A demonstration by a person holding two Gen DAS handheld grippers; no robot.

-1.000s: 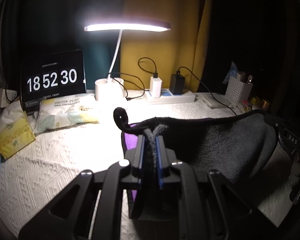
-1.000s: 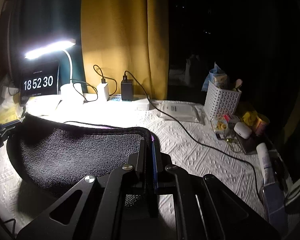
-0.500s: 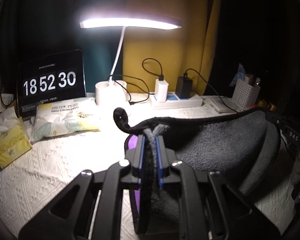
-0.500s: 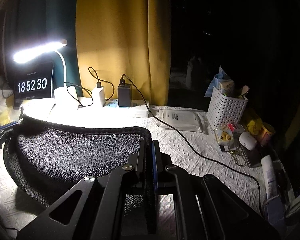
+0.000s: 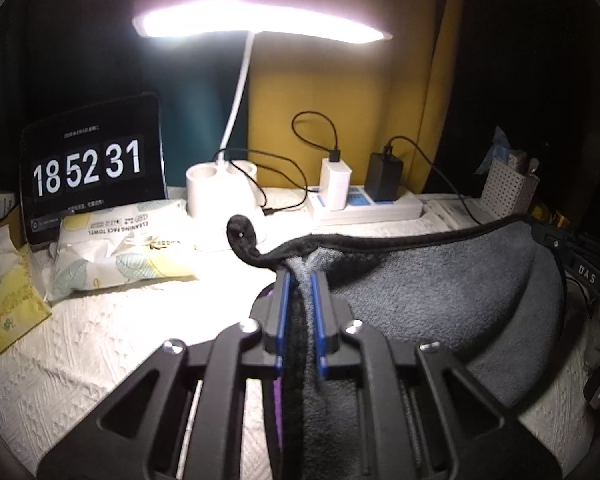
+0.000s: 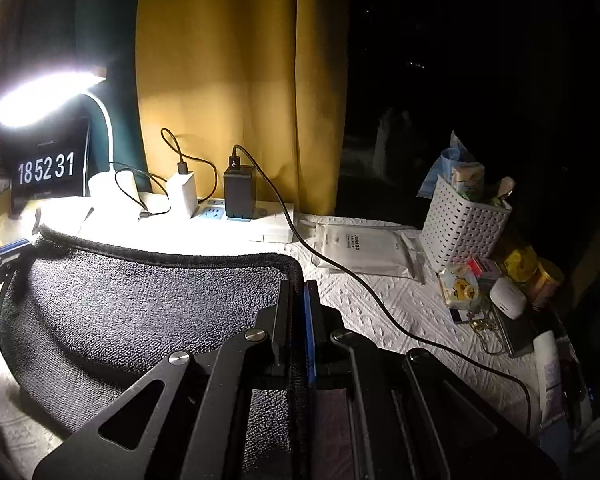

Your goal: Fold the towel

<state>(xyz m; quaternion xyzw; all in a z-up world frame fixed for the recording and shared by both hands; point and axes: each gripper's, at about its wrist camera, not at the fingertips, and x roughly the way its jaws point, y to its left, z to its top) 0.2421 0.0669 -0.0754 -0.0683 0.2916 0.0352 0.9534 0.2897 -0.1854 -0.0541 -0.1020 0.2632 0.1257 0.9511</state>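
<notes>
While pinched at both corners | left hand-held gripper [image 5: 300, 280] clenched on grey towel [image 5: 440, 292] corner | right hand-held gripper [image 6: 298, 280] clenched on opposite corner | towel slung between them above worktop [image 6: 412, 304] | beyond: lamp [image 5: 256, 26], clock [image 5: 88, 168] reading 18 52 31

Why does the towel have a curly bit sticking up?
That is the towel's black trim, curled into a loop just past the left gripper. Pinching bunched that corner, so the edge pokes up instead of lying flat.

Fuzzy grey cloth towel [image 5: 440, 300], matt
</notes>
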